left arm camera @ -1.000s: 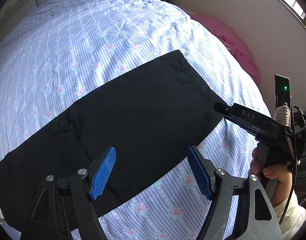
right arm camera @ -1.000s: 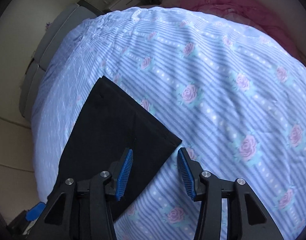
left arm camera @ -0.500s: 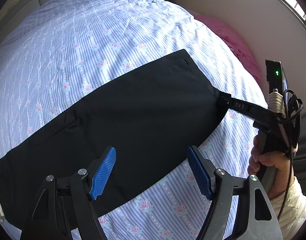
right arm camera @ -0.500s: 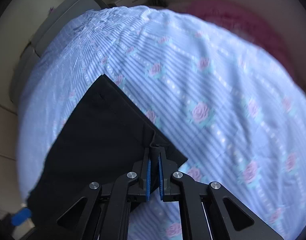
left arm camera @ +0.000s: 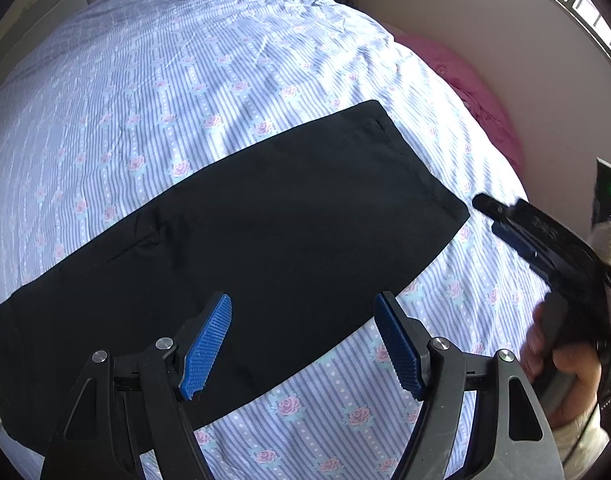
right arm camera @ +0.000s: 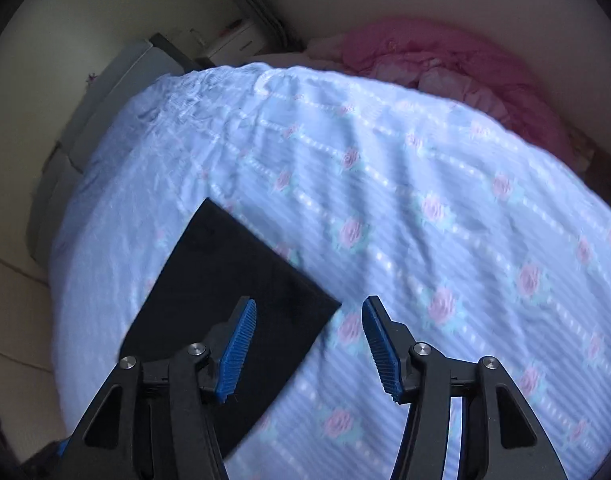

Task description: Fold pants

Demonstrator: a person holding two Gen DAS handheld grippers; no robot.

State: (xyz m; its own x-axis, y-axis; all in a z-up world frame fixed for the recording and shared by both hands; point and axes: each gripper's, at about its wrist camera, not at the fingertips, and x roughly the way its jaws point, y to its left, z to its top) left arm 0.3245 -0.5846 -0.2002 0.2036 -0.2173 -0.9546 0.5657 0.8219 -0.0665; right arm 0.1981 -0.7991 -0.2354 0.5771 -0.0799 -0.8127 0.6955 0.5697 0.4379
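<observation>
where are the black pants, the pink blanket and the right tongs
black pants (left arm camera: 289,220), left wrist view, middle of the flat cloth
pink blanket (right arm camera: 457,68), right wrist view, on its rumpled folds by the wall
right tongs (right arm camera: 309,344), right wrist view, midway between the blue tips, open

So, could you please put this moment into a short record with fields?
surface: bed with striped rose sheet
garment: black pants, lying flat
left gripper: open, above the pants' near edge
right gripper: open, jaws have just been opening, nothing pinched; pants corner lies below the gap
beyond the bed: pink bedding
fold: not yet made
</observation>
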